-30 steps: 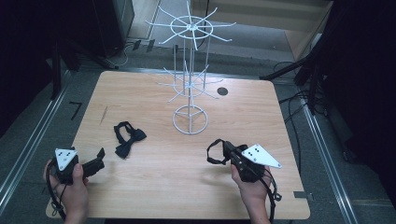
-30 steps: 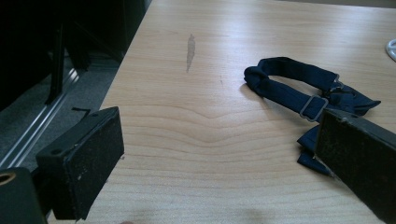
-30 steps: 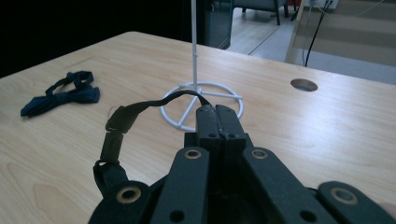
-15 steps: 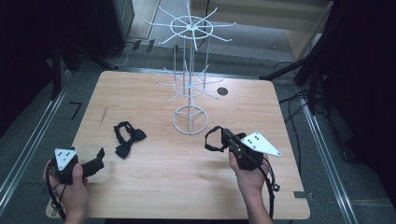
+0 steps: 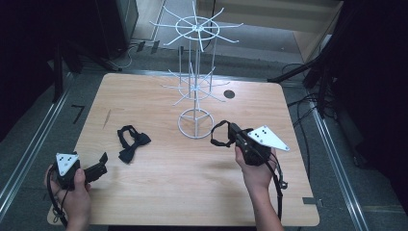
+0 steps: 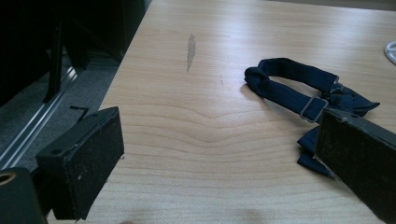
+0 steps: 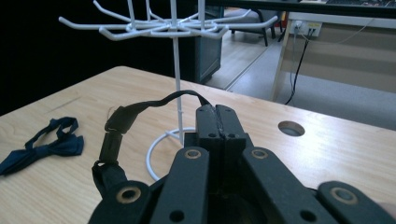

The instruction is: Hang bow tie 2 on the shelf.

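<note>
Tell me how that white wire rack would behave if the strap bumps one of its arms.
The white wire rack looks light: thin wire throughout. It is tall on a small ring base, so a sideways nudge high up could probably rock or tip it. The strap pinched in the right gripper droops limply, so it would likely snag a hook rather than push hard.

bow tie (image 6: 322,100) partly hidden behind left gripper's fingers (image 6: 359,158).

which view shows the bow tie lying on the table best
The left gripper view: the bow tie on the table lies close, its strap loop and metal slider clear, one end behind a jaw. The high view shows it whole but small; the right gripper view shows it far off.
</note>
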Motion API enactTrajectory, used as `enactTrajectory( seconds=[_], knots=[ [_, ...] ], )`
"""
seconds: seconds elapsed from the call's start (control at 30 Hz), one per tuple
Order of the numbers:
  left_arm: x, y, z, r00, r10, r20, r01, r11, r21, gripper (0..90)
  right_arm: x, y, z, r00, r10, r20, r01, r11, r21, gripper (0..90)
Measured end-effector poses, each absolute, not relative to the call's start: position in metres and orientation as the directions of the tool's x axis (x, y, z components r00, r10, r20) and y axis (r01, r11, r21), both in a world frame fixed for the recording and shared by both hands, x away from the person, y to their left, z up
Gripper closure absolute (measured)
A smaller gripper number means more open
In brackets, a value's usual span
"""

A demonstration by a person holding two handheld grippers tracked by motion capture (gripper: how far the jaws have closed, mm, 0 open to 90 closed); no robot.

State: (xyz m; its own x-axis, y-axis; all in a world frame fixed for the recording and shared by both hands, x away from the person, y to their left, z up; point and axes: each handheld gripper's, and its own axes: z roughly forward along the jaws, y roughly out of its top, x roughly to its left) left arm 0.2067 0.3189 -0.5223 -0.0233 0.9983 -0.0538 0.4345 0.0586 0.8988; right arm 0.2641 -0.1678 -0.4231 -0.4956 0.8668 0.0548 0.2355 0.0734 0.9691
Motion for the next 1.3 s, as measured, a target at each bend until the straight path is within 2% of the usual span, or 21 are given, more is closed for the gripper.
enactTrajectory(
  seconds=[0.63,1.3],
  knots=[
    [0.207,0.320,-0.522,-0.027,0.998,-0.062,0.429,0.067,0.901,2.3,0.283,-0.168,-0.399,-0.458,0.887,0.066,0.207,0.034,0.978,90.0],
    [0.207,0.321,-0.522,-0.025,0.998,-0.062,0.430,0.067,0.900,2.2,0.304,-0.166,-0.391,-0.423,0.902,0.084,0.214,0.009,0.977,90.0]
  ],
)
